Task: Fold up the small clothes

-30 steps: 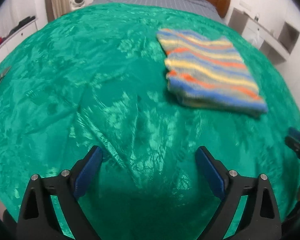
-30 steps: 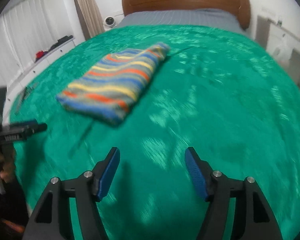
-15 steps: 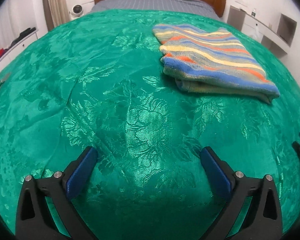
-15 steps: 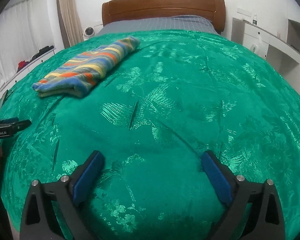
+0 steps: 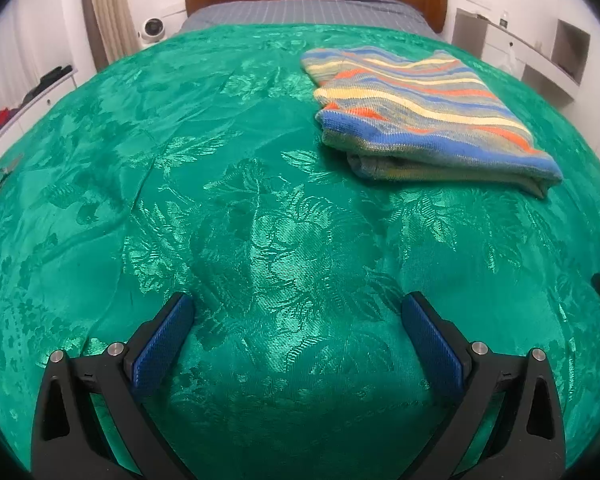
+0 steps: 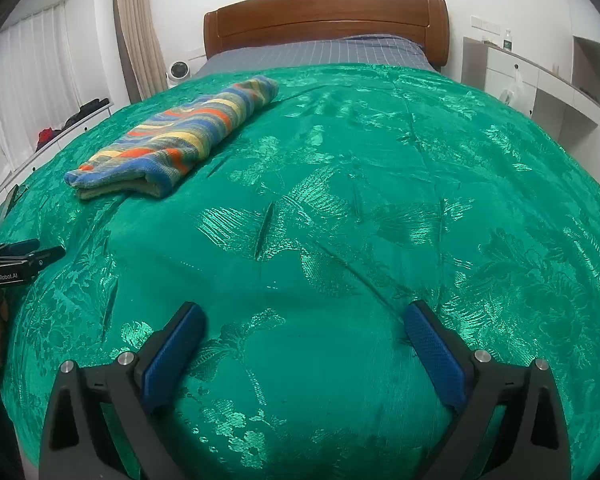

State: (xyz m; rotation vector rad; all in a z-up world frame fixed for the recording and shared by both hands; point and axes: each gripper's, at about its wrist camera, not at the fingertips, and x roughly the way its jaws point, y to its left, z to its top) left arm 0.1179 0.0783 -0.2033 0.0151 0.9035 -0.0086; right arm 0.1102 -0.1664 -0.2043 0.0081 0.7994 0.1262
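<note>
A folded striped knit garment point(image 5: 424, 116), blue, orange and yellow, lies on the green bedspread point(image 5: 236, 208). In the right wrist view the garment point(image 6: 180, 140) lies to the far left. My left gripper point(image 5: 296, 308) is open and empty, low over the bedspread, well short of the garment. My right gripper point(image 6: 302, 316) is open and empty, over bare bedspread point(image 6: 380, 200) to the right of the garment. The left gripper also shows at the left edge of the right wrist view point(image 6: 24, 258).
A wooden headboard point(image 6: 324, 16) and grey sheet point(image 6: 320, 52) lie at the far end. White cabinets point(image 6: 540, 76) stand on the right, a low white shelf point(image 6: 68, 124) with curtains on the left. A small white fan point(image 5: 153, 28) stands near the headboard.
Both grippers have drawn back and lowered toward the bed's near edge, so the garment lies farther off. Both have opened a little wider. The garment has not moved.
</note>
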